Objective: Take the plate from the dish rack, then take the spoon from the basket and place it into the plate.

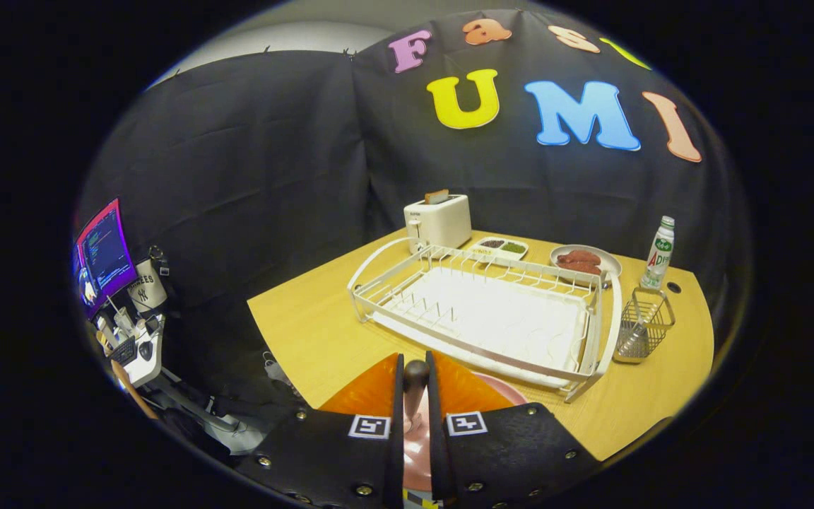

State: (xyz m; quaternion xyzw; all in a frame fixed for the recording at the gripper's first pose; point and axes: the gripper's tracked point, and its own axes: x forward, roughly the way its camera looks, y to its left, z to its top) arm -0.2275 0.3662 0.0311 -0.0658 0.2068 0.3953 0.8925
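Gripper [415, 396], bottom centre of the frame: fingers drawn nearly together and clamped on a dark, rounded spoon handle [415, 375] that stands up between them. Judged to be the task's spoon, in hand.

One plate [502, 387], pinkish, lies on the bench [308, 332] just below the gripper and directly in front of the near edge of the dish rack [485, 311]. Its surface shows between the fingers and to their right. It is out of the rack, so that step reads as done.

One dish rack, white wire over a white tray, centre of the frame; no crockery seen in it. One wire basket [644, 325] stands just right of the rack; whether anything remains in it cannot be told.

Handling, as judgement: the spoon looks stiff and light, and the smooth rounded handle may turn or slip in a narrow pinch; the present hold near the handle end leaves the bowl end free to swing. The plate looks rigid and breakable, so the spoon should be lowered onto it, not dropped.

Other items, far side of the bench: one toaster [439, 220], one small divided tray [499, 247], one dish of reddish food [584, 260], one bottle [659, 253].
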